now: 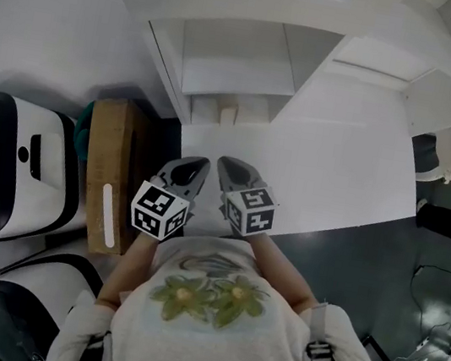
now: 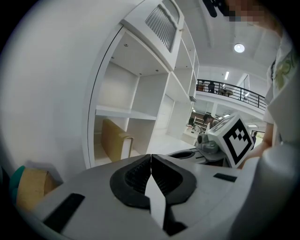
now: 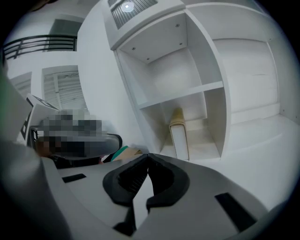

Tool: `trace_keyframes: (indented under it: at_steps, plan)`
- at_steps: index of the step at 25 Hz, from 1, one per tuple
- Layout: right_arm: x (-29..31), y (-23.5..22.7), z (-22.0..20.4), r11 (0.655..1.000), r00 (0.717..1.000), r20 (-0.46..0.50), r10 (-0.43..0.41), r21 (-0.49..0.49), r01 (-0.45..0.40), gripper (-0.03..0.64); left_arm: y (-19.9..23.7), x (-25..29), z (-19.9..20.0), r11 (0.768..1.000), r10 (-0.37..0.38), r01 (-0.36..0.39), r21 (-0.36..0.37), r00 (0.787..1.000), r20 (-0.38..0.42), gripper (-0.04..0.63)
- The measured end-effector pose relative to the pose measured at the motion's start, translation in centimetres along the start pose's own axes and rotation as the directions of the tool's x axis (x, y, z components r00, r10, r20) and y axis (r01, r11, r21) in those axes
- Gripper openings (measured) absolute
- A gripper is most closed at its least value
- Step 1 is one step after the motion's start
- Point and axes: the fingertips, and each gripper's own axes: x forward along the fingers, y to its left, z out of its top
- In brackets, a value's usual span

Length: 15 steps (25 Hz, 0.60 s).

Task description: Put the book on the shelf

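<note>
The book (image 1: 228,114) stands upright in the lower compartment of the white shelf (image 1: 229,56), its pale spine facing me. In the left gripper view the book (image 2: 115,139) shows tan, and in the right gripper view the book (image 3: 179,136) shows cream. Both grippers hang close to my body at the near edge of the white platform, well short of the shelf. My left gripper (image 1: 198,162) is shut with nothing between its jaws, and its tips (image 2: 151,155) meet. My right gripper (image 1: 227,163) is shut and empty too, tips together (image 3: 148,154).
A brown cardboard box (image 1: 112,169) stands left of the grippers, with a teal thing (image 1: 81,138) behind it. Two white-and-black machines (image 1: 4,173) sit at the far left. The white platform (image 1: 339,169) stretches right to dark floor.
</note>
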Motion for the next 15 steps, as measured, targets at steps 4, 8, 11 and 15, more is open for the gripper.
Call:
trace_keyframes:
  at_steps: [4,8,11,15]
  plan:
    - [-1.3,1.1,0.3,1.000,0.999,0.032,0.010,-0.014,-0.009,0.031,-1.0,-1.0,-0.6,1.000,0.001,-0.001,-0.006,1.000,0.001,0.029]
    - [-2.1,2.4,0.4,0.999,0.999,0.047,0.022,-0.029,-0.020,0.031,-1.4,-2.1,-1.1,1.000,0.008,-0.008,-0.012,1.000,0.005,0.029]
    - [-2.7,3.1,0.3,0.999,0.998,0.054,0.023,-0.042,-0.021,0.031,-1.7,-2.7,-1.5,1.000,0.014,-0.013,-0.016,1.000,0.008,0.029]
    - [-3.8,3.6,0.0,0.998,0.998,0.060,0.015,-0.054,-0.011,0.031,-2.5,-3.3,-2.1,1.000,0.007,-0.007,-0.016,1.000,0.003,0.029]
